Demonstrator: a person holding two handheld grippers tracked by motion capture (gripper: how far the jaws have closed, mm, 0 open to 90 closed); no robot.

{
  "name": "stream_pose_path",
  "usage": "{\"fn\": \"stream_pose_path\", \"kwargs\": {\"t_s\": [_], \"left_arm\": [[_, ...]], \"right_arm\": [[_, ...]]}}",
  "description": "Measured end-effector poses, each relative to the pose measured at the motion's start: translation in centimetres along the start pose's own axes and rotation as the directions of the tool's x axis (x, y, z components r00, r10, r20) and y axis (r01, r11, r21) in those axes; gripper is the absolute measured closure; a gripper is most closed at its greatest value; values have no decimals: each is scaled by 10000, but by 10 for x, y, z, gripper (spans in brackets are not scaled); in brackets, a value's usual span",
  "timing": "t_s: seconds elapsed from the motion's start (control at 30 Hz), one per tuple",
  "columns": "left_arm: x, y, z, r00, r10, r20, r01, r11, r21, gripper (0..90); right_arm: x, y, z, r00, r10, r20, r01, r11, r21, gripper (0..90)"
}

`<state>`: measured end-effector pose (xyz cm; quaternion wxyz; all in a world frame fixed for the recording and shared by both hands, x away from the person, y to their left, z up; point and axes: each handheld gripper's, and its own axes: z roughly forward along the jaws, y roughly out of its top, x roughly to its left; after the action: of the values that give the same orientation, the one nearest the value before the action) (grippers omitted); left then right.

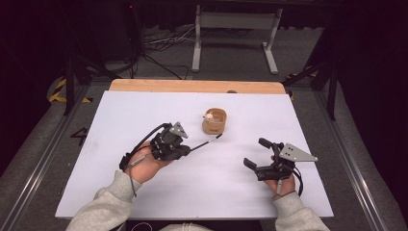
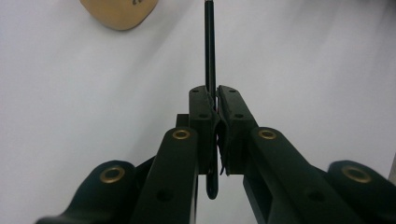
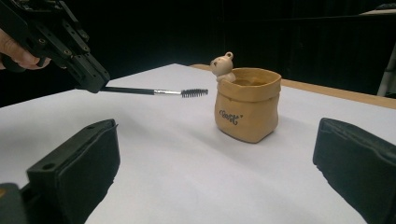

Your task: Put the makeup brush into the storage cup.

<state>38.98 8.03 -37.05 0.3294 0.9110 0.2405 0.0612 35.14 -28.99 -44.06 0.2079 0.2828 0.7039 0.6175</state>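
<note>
White desk [image 1: 144, 192] seen from above. The left claw [image 1: 185, 150] is closed on the black handle of a slim brush [image 1: 207, 142], held level just above the desk, bristled tip pointing toward a tan sack-shaped pot [image 1: 214, 121] with a small bear figure [image 3: 222, 65] on its rim; tip and pot are near but apart. The right claw [image 1: 255, 153] hovers at the right, jaws spread wide, gripping nothing.
</note>
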Motion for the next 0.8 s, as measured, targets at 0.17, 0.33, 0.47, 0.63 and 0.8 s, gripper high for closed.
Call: {"fn": "stream_pose_path", "kwargs": {"t_s": [0.17, 0.33, 0.47, 0.63, 0.8], "left_arm": [[0, -12, -2, 9996, 33, 277, -13, 9974, -719, 856], [1, -22, -4, 9994, -61, 334, 103, 9917, -1281, 856], [1, -29, -7, 9994, 57, 354, 14, 9799, -1993, 856], [3, -41, -4, 9981, 112, 604, 46, 9668, -2555, 856], [5, -54, -6, 9966, 249, 782, 35, 9388, -3446, 856]], "right_arm": [[0, 0, 0, 10000, 3, -29, -3, 10000, -5, 12], [1, 0, 0, 10000, -4, -32, 4, 10000, -5, 11], [1, 0, 0, 10000, 6, -37, -6, 10000, -10, 11], [1, 0, 0, 10000, -6, -53, 6, 10000, -10, 11], [1, 0, 0, 10000, 14, -80, -15, 10000, -26, 10]]}}
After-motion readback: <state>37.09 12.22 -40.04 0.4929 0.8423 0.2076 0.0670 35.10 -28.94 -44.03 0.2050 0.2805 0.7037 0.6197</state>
